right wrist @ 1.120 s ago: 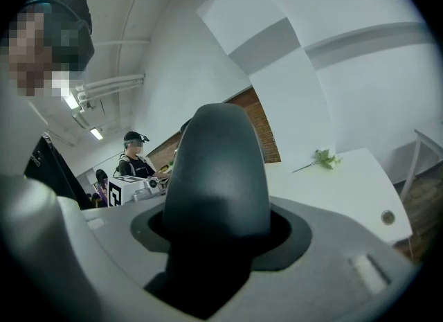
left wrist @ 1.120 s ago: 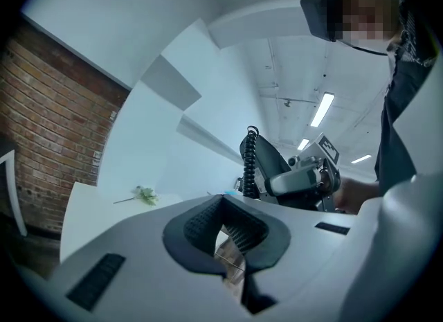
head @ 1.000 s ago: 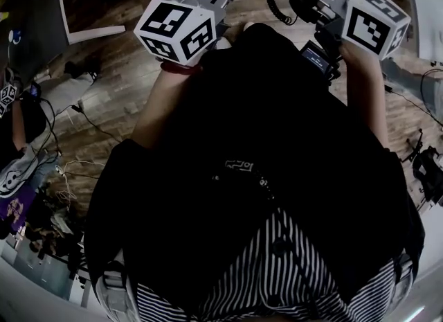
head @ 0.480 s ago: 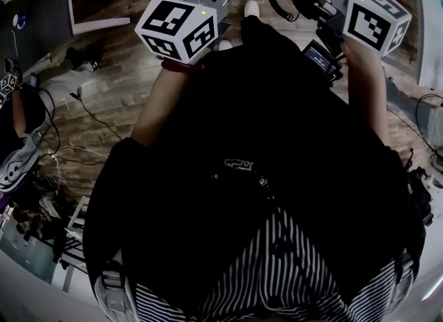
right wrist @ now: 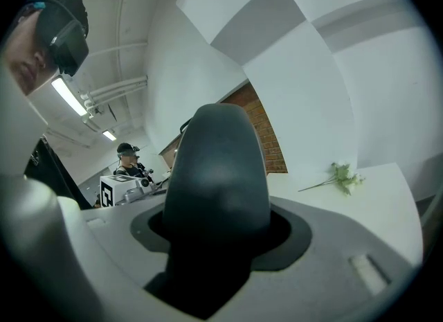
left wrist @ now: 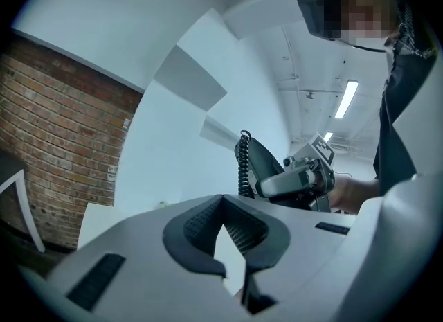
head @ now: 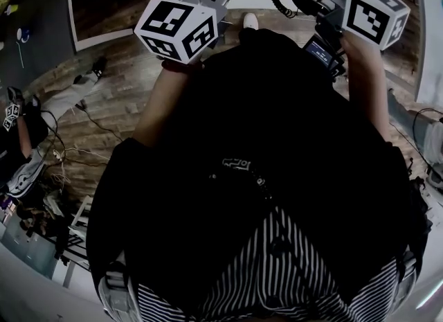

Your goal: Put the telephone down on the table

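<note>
1. Right gripper [right wrist: 220,211]: jaws clamped on both sides of a dark grey, rounded plastic telephone handset [right wrist: 218,165]. The handset fills the gap between them and stands up out of the grip.
2. The handset is in the air in that grip, not resting on anything. Its black coiled cord [left wrist: 242,165] hangs from it, as the left gripper view shows.
3. Left gripper [left wrist: 221,201]: jaw tips meet at the far end. Only a small diamond-shaped gap shows between the ribbed dark pads [left wrist: 201,225], and nothing is held there.
4. Head view: both grippers are raised in front of the person's dark-clothed chest, well apart. The left black-and-white marker cube [head: 176,28] is at upper left and the right marker cube [head: 374,14] at upper right.
5. White table [right wrist: 387,206]: it lies beyond the right gripper. A pale green flower sprig [right wrist: 341,176] lies on it, apart from the handset.
6. A red brick wall [left wrist: 62,127] stands behind the left gripper.
</note>
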Action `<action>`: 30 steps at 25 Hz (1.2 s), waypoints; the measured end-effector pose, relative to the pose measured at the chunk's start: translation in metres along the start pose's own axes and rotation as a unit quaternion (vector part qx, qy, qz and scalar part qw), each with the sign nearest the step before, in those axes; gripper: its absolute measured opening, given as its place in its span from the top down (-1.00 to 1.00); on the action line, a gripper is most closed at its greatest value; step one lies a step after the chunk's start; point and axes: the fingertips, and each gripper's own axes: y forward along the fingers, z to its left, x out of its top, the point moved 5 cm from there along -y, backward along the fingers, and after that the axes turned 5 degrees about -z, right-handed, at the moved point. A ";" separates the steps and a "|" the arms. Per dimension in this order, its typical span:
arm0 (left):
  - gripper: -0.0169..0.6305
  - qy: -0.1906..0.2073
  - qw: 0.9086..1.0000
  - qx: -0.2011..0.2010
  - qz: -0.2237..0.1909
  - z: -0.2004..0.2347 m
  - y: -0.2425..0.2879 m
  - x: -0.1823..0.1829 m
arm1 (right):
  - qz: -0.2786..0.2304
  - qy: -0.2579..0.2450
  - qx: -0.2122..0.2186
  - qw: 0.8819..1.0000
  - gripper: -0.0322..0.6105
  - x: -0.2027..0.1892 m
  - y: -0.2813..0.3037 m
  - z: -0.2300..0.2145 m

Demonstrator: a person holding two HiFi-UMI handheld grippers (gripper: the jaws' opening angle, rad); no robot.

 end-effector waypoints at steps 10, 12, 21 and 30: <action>0.94 0.005 1.000 0.008 -0.011 -0.010 -0.034 0.012 | -0.001 -0.018 0.013 1.000 0.06 0.006 0.002 0.038; 0.94 0.006 1.000 0.010 -0.009 -0.011 -0.034 0.013 | -0.001 -0.018 0.020 1.000 0.06 0.007 0.003 0.039; 0.94 0.000 1.000 0.029 0.011 -0.016 -0.038 0.008 | 0.002 -0.010 0.032 0.999 0.06 0.004 0.005 0.034; 0.94 -0.004 0.998 0.045 0.033 -0.023 -0.037 0.011 | 0.009 0.010 0.046 0.999 0.06 0.006 0.003 0.024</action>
